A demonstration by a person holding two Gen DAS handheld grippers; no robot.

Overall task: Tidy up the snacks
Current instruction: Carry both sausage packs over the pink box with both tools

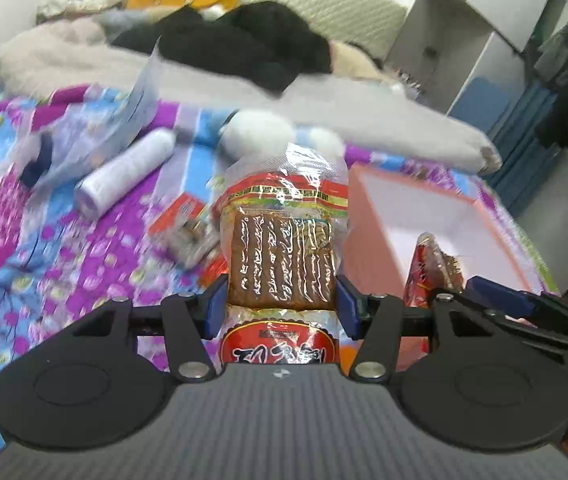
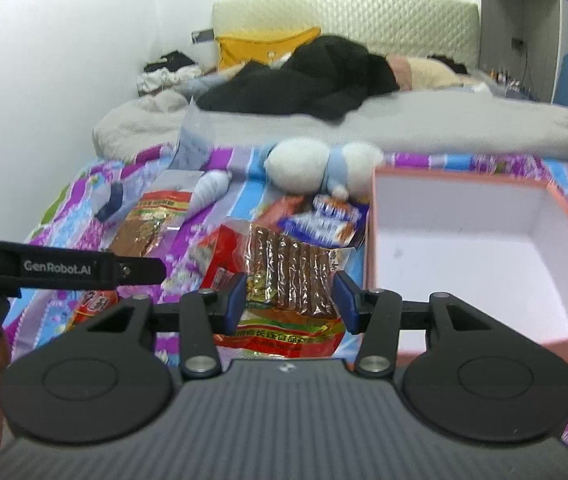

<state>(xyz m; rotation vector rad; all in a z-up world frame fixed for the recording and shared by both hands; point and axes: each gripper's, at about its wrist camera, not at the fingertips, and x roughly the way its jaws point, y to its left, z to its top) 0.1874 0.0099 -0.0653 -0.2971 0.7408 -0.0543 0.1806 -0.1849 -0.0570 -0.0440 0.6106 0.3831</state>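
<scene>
— What does the left gripper [image 1: 282,304] hold?
— Its pads clamp a brown snack packet [image 1: 284,256] above the floral bedspread [image 1: 64,248].
— And the right gripper [image 2: 289,300]?
— It grips a second snack packet [image 2: 287,276], just left of the open pink box [image 2: 369,248], which sits on the bed.

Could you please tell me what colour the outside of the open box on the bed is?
The box is salmon pink outside and white inside, clearest in the right wrist view.
</scene>
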